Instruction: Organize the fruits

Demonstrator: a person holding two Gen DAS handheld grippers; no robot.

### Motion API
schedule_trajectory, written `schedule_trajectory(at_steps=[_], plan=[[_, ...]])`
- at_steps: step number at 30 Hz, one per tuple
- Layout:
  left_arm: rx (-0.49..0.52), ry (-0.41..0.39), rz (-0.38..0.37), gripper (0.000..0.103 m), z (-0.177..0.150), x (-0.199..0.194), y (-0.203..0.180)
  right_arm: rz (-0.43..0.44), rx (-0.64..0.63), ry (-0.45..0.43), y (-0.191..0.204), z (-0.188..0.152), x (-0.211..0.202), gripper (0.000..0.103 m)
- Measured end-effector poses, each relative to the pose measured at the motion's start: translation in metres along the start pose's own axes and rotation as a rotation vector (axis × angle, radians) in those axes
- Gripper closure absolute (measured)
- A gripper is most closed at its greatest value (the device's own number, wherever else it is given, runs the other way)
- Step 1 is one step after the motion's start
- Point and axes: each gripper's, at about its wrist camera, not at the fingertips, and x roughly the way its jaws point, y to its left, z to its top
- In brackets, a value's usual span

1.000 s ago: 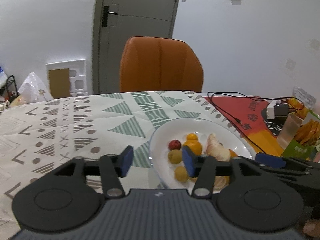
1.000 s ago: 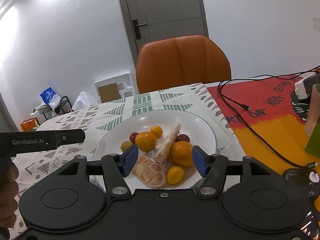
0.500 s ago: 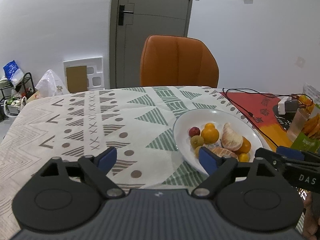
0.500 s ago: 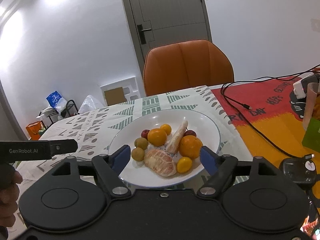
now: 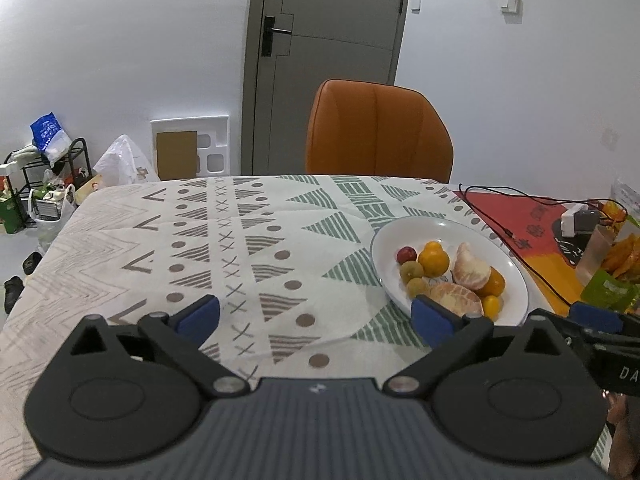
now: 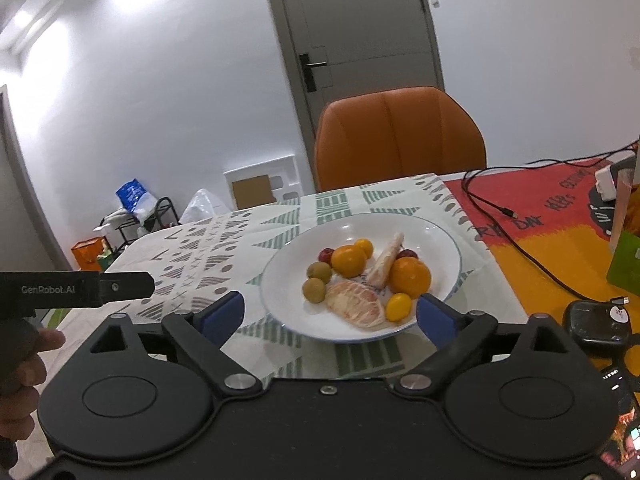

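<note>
A white plate [image 6: 436,236] [image 5: 444,228] on the patterned tablecloth holds oranges [image 6: 410,277], peeled citrus pieces [image 6: 354,307], small green fruits [image 6: 314,290], a red one [image 6: 326,255] and a small yellow one [image 6: 398,306]. My right gripper [image 6: 330,314] is open, its blue pads standing at either side of the plate's near rim, nothing between them. In the left wrist view my left gripper [image 5: 316,316] is open over bare tablecloth, left of the plate; its right pad [image 5: 432,318] overlaps the plate's near edge in the picture.
An orange chair [image 5: 378,134] stands at the table's far side, a grey door behind it. To the right a red-and-orange mat [image 6: 560,216] carries a black cable [image 6: 516,240], a charger and a green packet [image 6: 626,258]. A black device [image 6: 598,322] lies at the near right.
Both grippers have opened wider and drawn back from the plate. The left one has also swung left, so the plate now lies to the right of its fingers.
</note>
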Motion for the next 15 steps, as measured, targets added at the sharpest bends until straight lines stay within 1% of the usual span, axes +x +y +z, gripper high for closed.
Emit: schedule_trajectory(at_steps=[4,15], plan=[[-0.007,-0.007,0.005,0.0,-0.007,-0.016,0.005,0.016,-0.02,-0.009,0.009,-0.003,-0.014,0.006],[-0.027,-0.009,0.053,0.0,-0.024,-0.054,0.023,0.058,-0.055,-0.031,0.031,-0.009,-0.044,0.0]])
